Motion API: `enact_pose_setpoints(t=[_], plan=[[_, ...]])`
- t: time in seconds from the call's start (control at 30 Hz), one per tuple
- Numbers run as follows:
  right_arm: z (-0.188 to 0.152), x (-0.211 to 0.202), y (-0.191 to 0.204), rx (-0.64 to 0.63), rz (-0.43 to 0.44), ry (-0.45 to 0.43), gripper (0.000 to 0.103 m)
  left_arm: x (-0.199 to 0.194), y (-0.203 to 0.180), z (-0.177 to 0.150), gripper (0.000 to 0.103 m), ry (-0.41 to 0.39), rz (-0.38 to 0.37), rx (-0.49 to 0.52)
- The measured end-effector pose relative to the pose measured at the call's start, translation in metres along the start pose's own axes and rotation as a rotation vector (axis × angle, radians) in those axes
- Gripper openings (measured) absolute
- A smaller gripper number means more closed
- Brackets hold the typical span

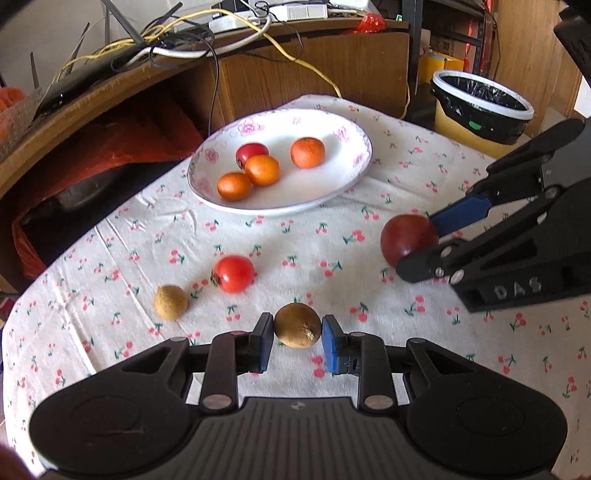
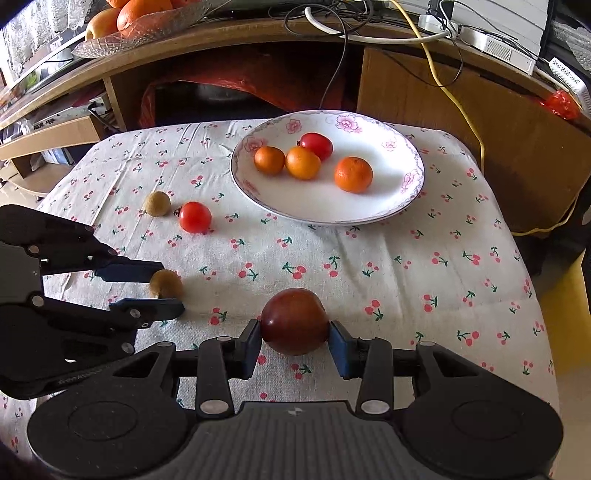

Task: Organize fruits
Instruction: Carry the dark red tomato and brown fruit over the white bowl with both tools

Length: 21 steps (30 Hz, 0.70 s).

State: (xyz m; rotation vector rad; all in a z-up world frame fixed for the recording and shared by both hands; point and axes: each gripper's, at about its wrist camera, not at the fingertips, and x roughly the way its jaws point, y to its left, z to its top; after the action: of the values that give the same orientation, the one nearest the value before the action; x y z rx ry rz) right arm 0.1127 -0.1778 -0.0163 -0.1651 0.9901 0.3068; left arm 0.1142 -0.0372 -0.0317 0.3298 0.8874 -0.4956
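Observation:
My left gripper (image 1: pixel 297 330) is shut on a small brown longan (image 1: pixel 297 325), seen from the side in the right wrist view as longan (image 2: pixel 166 283) between the left gripper (image 2: pixel 168 290) pads. My right gripper (image 2: pixel 294 334) is shut on a dark red plum (image 2: pixel 294 320); the left wrist view shows the right gripper (image 1: pixel 419 243) and the same plum (image 1: pixel 408 239) at the right. A flowered white plate (image 1: pixel 221 201) at the back holds three small oranges (image 1: pixel 262 170) and a red tomato (image 1: pixel 252 152). A second tomato (image 1: pixel 233 274) and a second longan (image 1: pixel 170 302) lie loose on the cloth.
The table wears a white cherry-print cloth (image 2: pixel 406 266). Behind it stands a wooden desk (image 2: pixel 258 33) with cables and a glass bowl of fruit (image 2: pixel 140 18). A lined waste bin (image 1: pixel 480 107) stands off the table's far right corner.

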Motion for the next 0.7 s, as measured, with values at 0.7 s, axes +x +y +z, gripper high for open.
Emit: enact_pose_setpoints(t=[0.7], plan=[[0.008,0.002,-0.001,0.001,0.012,-0.013,0.034,0.009,-0.004,0.021,0.037,-0.013,0.023,0.009]])
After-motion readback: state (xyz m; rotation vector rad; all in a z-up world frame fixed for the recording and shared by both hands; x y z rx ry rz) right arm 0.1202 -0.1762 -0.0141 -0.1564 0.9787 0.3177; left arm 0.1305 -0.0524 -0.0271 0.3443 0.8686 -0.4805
